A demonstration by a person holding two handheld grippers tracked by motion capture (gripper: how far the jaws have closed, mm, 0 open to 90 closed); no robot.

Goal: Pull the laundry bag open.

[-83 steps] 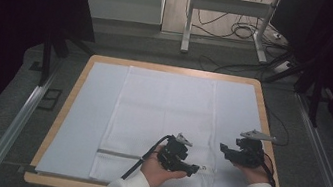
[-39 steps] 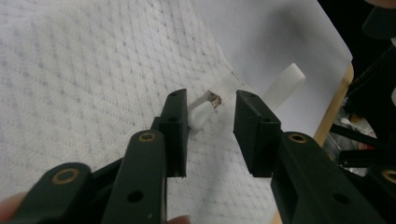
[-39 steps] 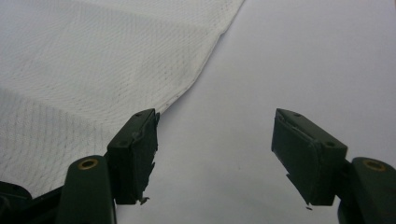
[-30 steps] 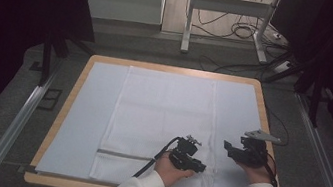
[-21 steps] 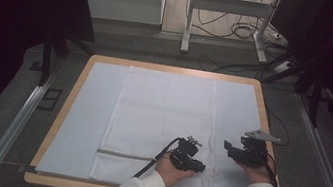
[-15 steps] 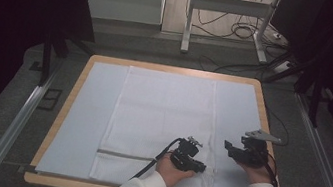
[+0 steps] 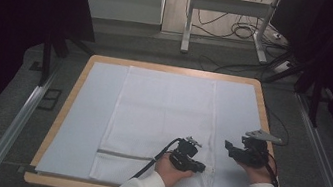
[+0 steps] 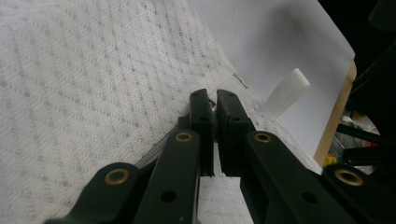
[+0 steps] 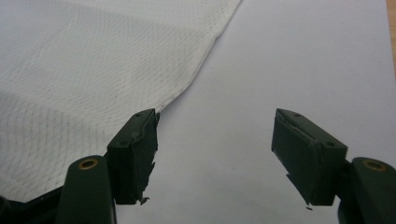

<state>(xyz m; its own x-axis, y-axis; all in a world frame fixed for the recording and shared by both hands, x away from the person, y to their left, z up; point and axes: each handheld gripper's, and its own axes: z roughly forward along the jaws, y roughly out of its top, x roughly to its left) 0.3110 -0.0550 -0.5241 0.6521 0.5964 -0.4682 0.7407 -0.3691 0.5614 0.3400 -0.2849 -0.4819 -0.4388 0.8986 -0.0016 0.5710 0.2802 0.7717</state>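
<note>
The left hand-held gripper [image 7: 199, 167] has just pinched shut on the zipper pull at the near right edge of the mesh bag [image 7: 163, 118], which lies flat on the counter [image 7: 66, 108]. The right hand-held gripper [image 7: 228, 147] hovers wide open just beside the bag's right edge, unmoved since before.

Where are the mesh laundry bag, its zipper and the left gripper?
mesh laundry bag [image 7: 162, 108], high view, middle of the white mesh.
zipper [image 7: 124, 155], high view, grey strip across the bag's near end.
left gripper [image 8: 211, 100], left gripper view, between its shut jaws, at the bag's seam.
</note>
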